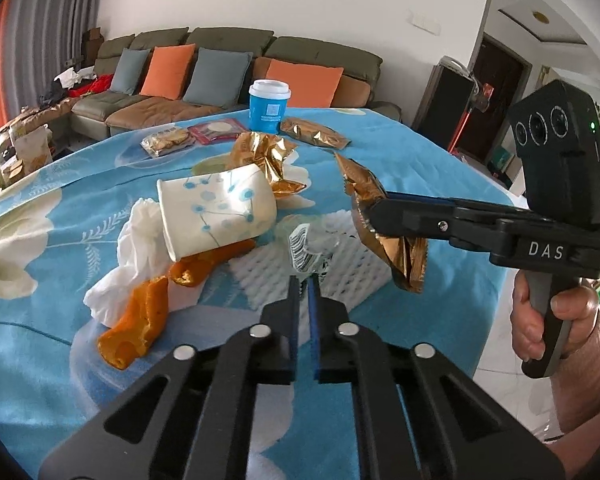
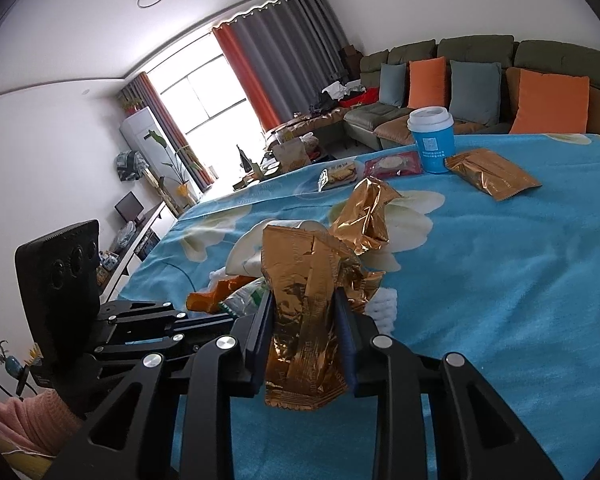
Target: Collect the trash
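While the right gripper (image 2: 304, 320) clamps a gold wrapper (image 2: 300, 320), the left gripper (image 1: 305, 280) pinches clear plastic (image 1: 308, 246) beside a tipped paper cup (image 1: 216, 210).

The crumpled gold foil wrapper (image 2: 304, 320) looks glossy and metallic, creased all over, and the matt black plastic right claw (image 2: 304, 332) clamps it between smooth blue pads (image 2: 260, 328). The fuzzy blue floral cloth (image 1: 40, 272) over the tabletop looks soft and matt. On it lie a smooth white paper cup (image 1: 216, 212), crinkled white tissue (image 1: 124, 264), rough orange peel (image 1: 136, 324) and ribbed white foam netting (image 1: 340, 264).
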Available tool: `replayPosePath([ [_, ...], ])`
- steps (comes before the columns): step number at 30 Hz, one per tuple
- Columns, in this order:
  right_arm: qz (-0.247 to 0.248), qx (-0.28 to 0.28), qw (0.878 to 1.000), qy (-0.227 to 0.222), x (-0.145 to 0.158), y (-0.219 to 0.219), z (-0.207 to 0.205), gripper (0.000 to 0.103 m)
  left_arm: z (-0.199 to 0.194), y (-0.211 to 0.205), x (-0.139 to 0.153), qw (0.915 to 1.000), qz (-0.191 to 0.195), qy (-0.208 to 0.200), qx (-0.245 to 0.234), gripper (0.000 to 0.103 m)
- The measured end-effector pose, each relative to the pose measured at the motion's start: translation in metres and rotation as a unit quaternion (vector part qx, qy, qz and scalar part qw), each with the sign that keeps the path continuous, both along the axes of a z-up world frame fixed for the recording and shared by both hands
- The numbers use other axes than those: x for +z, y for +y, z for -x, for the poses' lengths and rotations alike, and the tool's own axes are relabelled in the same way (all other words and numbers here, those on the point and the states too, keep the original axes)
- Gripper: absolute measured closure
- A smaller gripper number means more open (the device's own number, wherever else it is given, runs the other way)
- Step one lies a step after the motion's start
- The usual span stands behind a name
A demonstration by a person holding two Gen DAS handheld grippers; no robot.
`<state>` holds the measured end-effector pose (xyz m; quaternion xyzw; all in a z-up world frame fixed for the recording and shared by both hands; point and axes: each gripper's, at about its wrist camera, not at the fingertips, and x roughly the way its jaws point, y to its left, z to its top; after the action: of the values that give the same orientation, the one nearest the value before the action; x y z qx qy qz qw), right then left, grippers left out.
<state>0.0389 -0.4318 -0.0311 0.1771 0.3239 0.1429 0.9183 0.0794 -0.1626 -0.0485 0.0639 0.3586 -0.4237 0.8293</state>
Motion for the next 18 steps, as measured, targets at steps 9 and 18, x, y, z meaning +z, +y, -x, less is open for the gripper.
replayPosePath([
  [9,-0.006,0.000,1.000,-0.011,0.006,-0.002,0.005,0.075,0.007,0.015,0.014,0.9995,0.031,-0.007,0.006,0.101],
  [18,-0.004,0.016,1.000,-0.025,0.015,0.010,0.005,0.075,0.021,0.051,0.027,0.9978,0.058,-0.016,0.028,0.102],
])
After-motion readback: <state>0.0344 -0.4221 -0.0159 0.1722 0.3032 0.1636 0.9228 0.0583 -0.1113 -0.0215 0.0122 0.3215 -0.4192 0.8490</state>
